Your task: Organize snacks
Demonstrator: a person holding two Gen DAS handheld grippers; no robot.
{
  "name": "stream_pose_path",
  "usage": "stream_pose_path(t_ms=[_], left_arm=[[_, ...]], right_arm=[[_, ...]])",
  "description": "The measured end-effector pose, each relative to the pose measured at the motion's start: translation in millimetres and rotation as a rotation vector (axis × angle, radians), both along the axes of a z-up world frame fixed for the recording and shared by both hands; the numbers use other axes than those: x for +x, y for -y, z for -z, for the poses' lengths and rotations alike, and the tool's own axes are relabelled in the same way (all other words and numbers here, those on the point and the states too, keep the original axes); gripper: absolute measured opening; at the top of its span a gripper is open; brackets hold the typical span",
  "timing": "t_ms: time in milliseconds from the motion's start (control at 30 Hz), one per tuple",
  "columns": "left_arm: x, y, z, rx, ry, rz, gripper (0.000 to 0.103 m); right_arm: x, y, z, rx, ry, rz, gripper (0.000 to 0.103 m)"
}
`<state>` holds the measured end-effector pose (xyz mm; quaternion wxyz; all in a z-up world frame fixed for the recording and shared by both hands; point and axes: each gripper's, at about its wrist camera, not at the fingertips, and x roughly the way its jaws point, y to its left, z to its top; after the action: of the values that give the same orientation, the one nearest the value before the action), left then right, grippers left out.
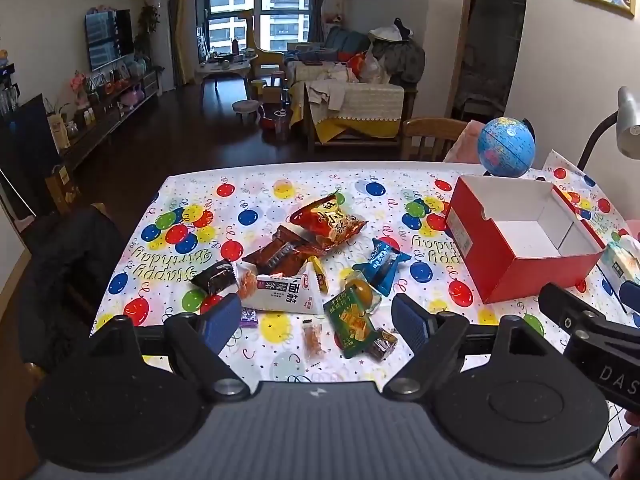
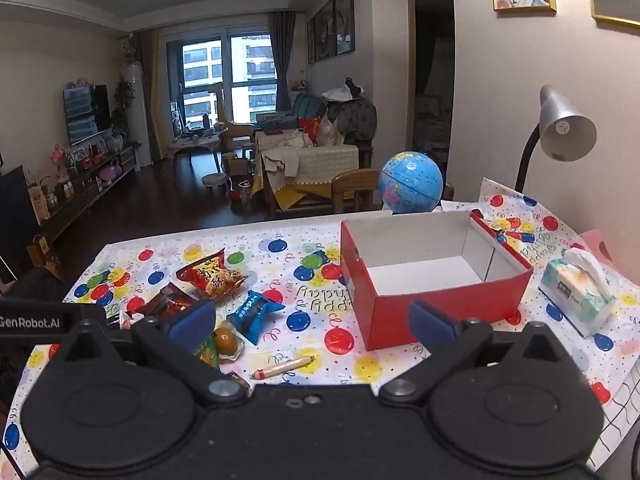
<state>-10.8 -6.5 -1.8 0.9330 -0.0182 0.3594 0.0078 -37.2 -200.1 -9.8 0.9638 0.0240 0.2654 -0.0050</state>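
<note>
Both the left gripper (image 1: pixel 316 320) and right gripper (image 2: pixel 312 322) hover spread and unloaded, snack packets (image 1: pixel 304 256) scattered just ahead, the red box (image 2: pixel 436 280) waiting to collect them.

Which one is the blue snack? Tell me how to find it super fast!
Find the big red box on the balloon tablecloth. Look at the snack pile beside it, on the side away from the tissue pack. The blue snack lies at the pile's edge nearest the box, and it is the only bright blue wrapper there.
</note>
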Motion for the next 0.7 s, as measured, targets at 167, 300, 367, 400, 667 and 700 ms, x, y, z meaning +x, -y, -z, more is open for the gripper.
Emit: stream_pose_path(t_ms=[167, 300, 367, 400, 667, 700], left_arm=[[-0.2, 1.4, 3.1, 0.001, -0.001, 0.007, 0.082], [-0.4, 3.4, 4.5, -0.001, -0.003, 0.016, 0.082], [-0.9, 4.7, 4.3, -0.003, -0.003, 0.021, 0.082], [-0.2, 4.5, 3.0, -0.004, -0.005, 0.024, 0.082], [-1.9, 5.0, 0.6, -0.010, 0.000, 0.038, 0.082], [-2.6, 5.0, -0.3, -0.010, 0.001, 0.042, 0.082]], right_arm=[[0.8, 3.5, 2.7, 0.001, -0.019, 0.018, 0.103], [-0.9, 4.0, 1.1, -0.001, -0.015, 0.018, 0.103], [-1.3, 4.0, 0.5, 0.001, -0.017, 0.014, 0.103], [-1.9, 4.0, -0.1, -0.001, -0.016, 0.017, 0.103], [-4.5, 4.9, -3.9, 0.008, -0.019, 0.007, 0.103], [-5.0, 4.7, -4.2, 0.011, -0.021, 0.003, 0.103]])
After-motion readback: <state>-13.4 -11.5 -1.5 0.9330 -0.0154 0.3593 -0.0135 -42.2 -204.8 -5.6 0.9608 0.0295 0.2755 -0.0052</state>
